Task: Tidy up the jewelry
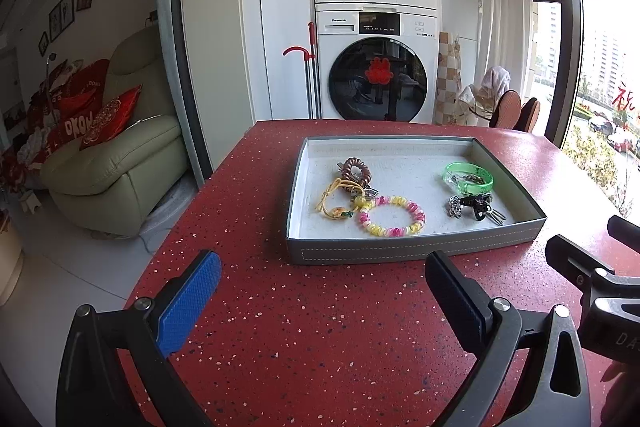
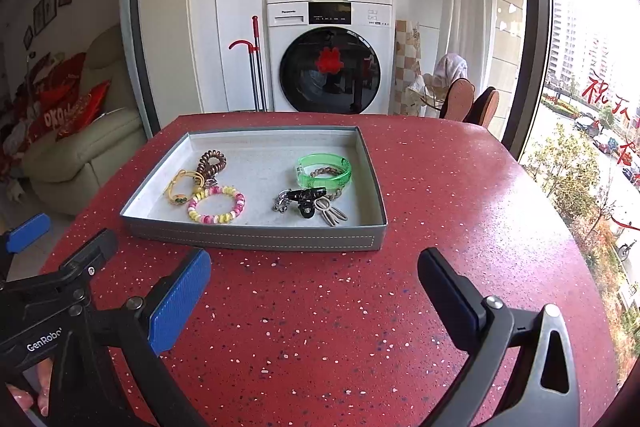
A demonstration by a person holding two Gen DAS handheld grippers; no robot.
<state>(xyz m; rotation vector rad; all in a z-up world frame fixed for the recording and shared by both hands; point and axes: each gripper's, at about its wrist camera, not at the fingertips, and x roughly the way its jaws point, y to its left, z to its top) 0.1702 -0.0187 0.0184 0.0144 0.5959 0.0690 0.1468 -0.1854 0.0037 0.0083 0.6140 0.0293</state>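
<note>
Right now the jewelry sits in the grey tray (image 2: 256, 239) toward the red table's (image 2: 320, 327) far edge: a pink-yellow bracelet (image 2: 216, 203) by the near wall, a green bangle (image 2: 324, 169) toward the right wall. Both the left gripper (image 1: 322, 281) and the right gripper (image 2: 314, 277) hover spread wide, holding nothing, short of the tray

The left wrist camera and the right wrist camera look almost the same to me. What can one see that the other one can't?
Only the left wrist view shows the right gripper's black body poking in at the right edge. Only the right wrist view shows the grey rabbit-ear clip clearly, the braided band inside the green bangle, and fingertips on the left gripper's handle. Both show the grey tray on the red table, the pink and yellow bracelet, the brown spiral hair tie, and open grippers.
</note>
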